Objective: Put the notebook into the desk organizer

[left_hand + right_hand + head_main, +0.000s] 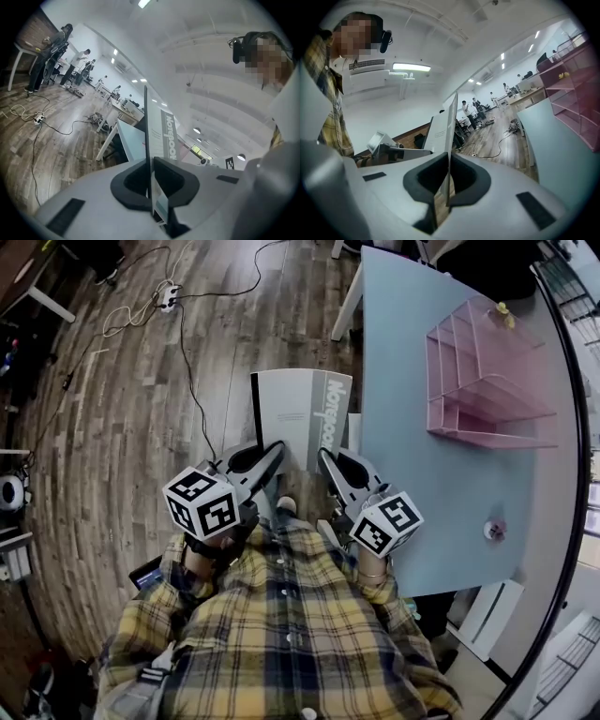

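both hand-held grippers are clamped on the notebook (298, 412), which is held in the air just off the desk's (422, 474) left edge as the head view frames it, over the wood floor (112, 427), not resting on the desk. left hand-held gripper (273, 454) pinches the notebook's near edge on the side farther from the desk, close to the black spine. right hand-held gripper (325, 459) pinches the same near edge on the side closer to the desk, under the grey band printed "notebook". left gripper view: left hand-held gripper (151, 183) jaws almost together, pads pressed on both faces of the notebook (157, 136), which is seen edge-on and runs straight out from the jaws. right gripper view: same story, right hand-held gripper (447, 182) jaws nearly closed with the notebook's (442, 130) thin edge sandwiched between the pads. cover faces up toward the head camera, pale grey, and nothing else touches it. pink wire desk organizer (487, 381) sits on the desk's far right part, well apart from the notebook, slots open toward the desk's left side; it also shows at the right of the right gripper view (576, 79). small round object (494, 530) lies on the desk near its right rim, toward the near end. power strip with cables (169, 298) lies on the floor well left of the desk. person's plaid shirt (281, 634) fills the bottom of the head view.
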{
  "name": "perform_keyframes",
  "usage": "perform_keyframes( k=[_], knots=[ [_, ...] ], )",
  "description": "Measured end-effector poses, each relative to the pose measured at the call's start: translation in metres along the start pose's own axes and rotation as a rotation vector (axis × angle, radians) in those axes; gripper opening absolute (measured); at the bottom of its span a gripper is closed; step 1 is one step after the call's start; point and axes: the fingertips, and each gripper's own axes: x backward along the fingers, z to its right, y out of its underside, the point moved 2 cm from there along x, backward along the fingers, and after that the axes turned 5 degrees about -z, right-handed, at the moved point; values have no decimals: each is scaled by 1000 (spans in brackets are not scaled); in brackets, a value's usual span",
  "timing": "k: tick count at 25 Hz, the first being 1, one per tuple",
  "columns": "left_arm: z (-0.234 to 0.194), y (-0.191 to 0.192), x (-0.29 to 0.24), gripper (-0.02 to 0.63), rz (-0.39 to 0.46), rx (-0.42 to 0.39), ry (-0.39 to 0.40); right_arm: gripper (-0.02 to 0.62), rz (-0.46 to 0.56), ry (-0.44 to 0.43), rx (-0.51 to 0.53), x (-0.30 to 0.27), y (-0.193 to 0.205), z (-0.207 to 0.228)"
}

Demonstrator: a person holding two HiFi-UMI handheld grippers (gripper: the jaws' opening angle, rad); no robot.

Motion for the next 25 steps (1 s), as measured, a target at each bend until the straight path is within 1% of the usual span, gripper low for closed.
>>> perform_keyframes(
  k=[8, 16, 21, 25],
  knots=[
    [-56, -65, -49, 18, -32, 6, 67, 15, 3, 53, 3, -61, -45, 51],
    [-113, -123, -69, 17, -63, 7, 79, 17, -4, 61, -16, -131, -78, 82],
    [-138, -150, -78, 17, -65, -4, 97, 17, 19, 68, -22, -162, -95, 95],
    [-157, -161, -82, 17, -80, -7, 110, 17, 22, 85, -34, -181, -96, 103]
  ],
)
